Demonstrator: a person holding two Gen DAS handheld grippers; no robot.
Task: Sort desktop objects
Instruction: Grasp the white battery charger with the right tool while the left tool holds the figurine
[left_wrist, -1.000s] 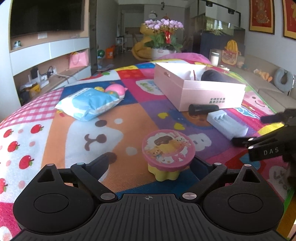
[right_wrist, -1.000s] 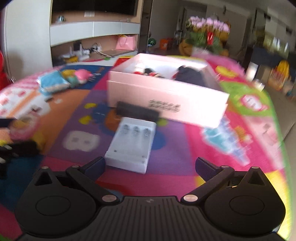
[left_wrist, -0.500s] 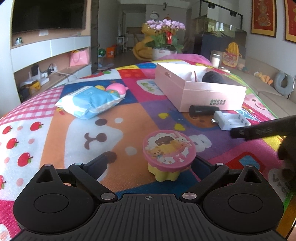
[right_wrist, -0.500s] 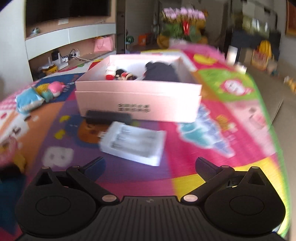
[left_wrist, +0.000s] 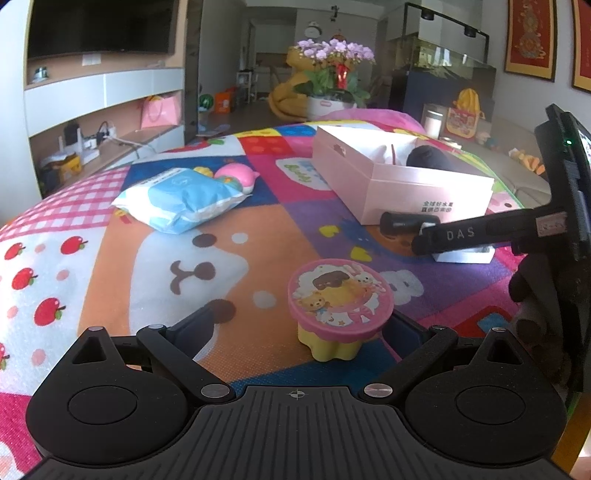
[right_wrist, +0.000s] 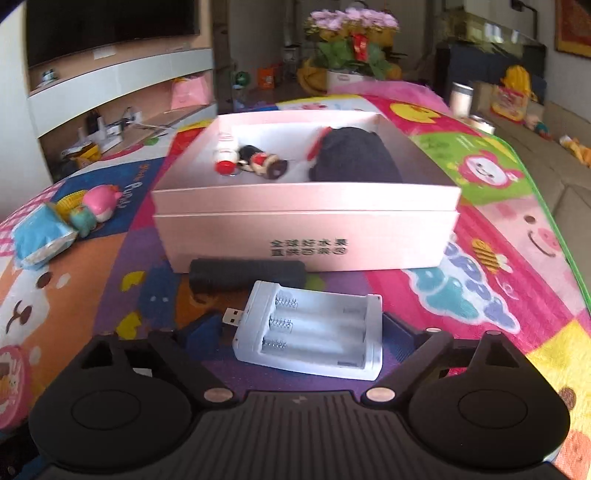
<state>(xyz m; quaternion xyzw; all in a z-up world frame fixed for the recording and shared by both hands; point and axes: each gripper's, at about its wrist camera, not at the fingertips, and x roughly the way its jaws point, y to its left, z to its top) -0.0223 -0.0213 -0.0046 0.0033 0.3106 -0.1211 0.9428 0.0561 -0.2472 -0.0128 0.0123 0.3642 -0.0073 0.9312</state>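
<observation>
Left wrist view: holding wide-open left gripper (left_wrist: 295, 328) unmoved around pink-lidded toy (left_wrist: 340, 301), pads not pressing; right gripper (left_wrist: 428, 240) now reaching in from 3 o'clock.

Right wrist view: closing wide jaws around white battery charger (right_wrist: 314, 338), now centred, at 6 o'clock from pink box (right_wrist: 306, 236).

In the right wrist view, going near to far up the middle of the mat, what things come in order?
White three-slot battery charger with a USB plug, lying between the closing fingers of the right gripper → black cylinder lying on its side → open pink cardboard box → potted pink flowers beyond the mat.
</observation>
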